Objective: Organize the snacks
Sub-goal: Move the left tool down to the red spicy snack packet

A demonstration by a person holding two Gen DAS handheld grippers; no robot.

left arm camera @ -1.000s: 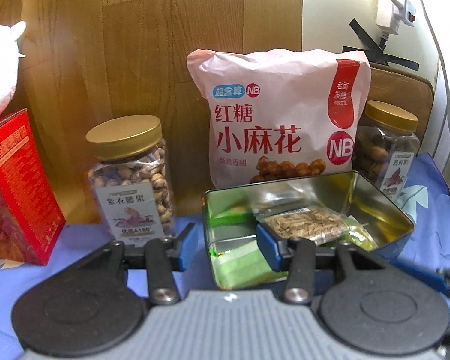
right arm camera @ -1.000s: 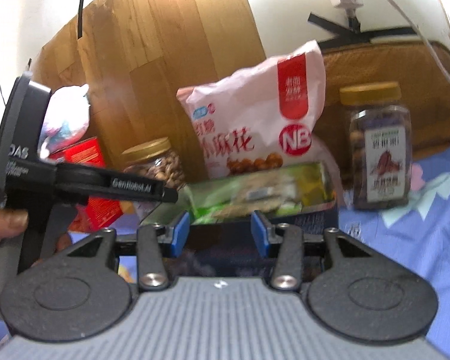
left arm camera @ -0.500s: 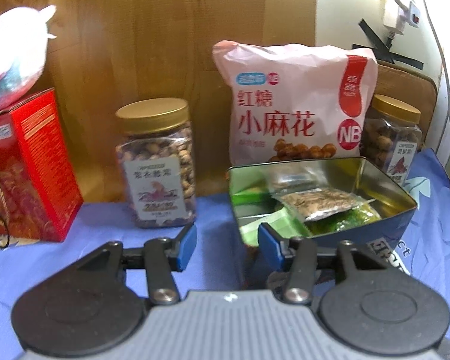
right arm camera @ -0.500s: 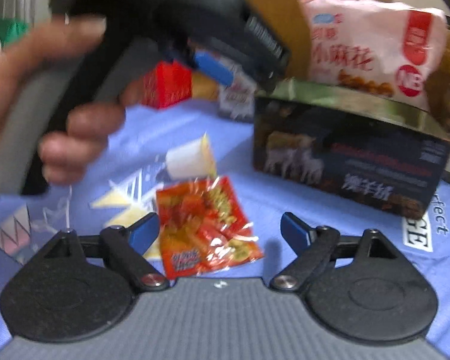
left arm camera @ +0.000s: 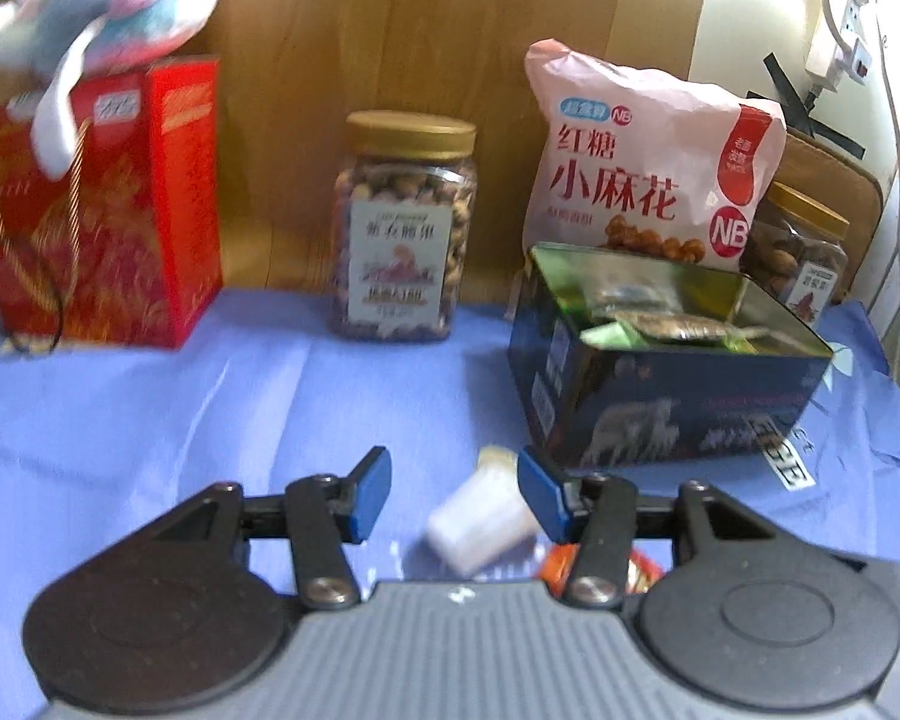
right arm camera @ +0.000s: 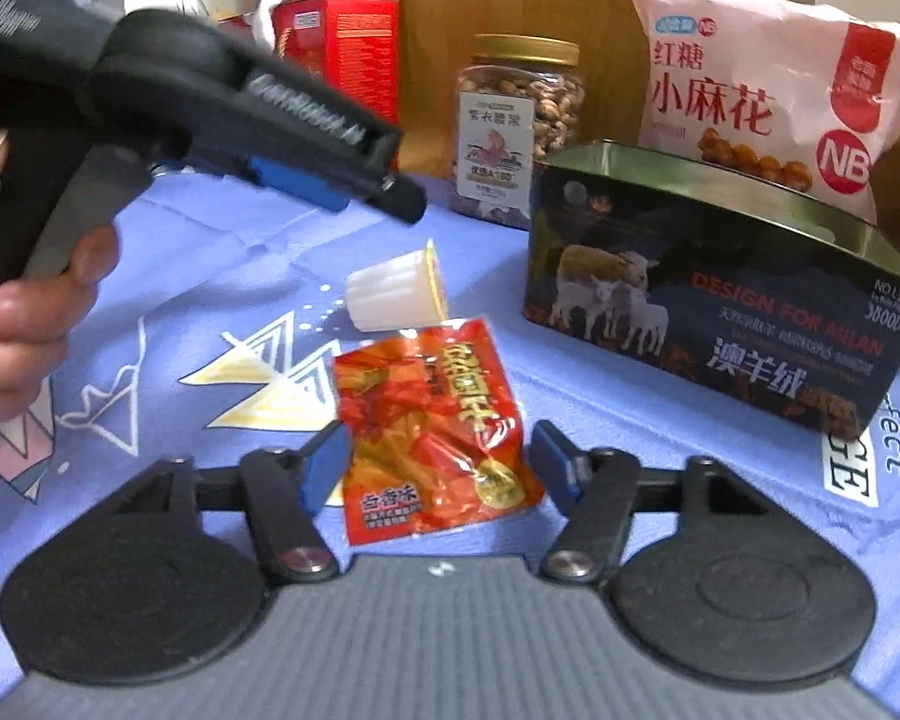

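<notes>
Two grippers low over blue cloth (right arm camera: 222,276), snacks in front of tin.

R gripper (right arm camera: 438,456): jaws closing, red snack pkt (right arm camera: 432,426) lying flat btwn pads, not pinched yet. L gripper (left arm camera: 450,489): jaws opening, nothing gripped, white jelly cup (left arm camera: 480,516) on its side below, near R pad. Open tin (right arm camera: 708,312) w/ packets just beyond; nut jar (left arm camera: 405,228) and pink bag (left arm camera: 642,168) at back.

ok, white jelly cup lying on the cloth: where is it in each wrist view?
Left wrist: the white jelly cup lies low centre, between the left gripper's fingers, nearer the right finger, untouched.
Right wrist: the cup sits mid-frame, just above the orange snack packet, left of the tin.
Shared landmark: the dark sheep-print tin, to the cup's right in both.
</notes>
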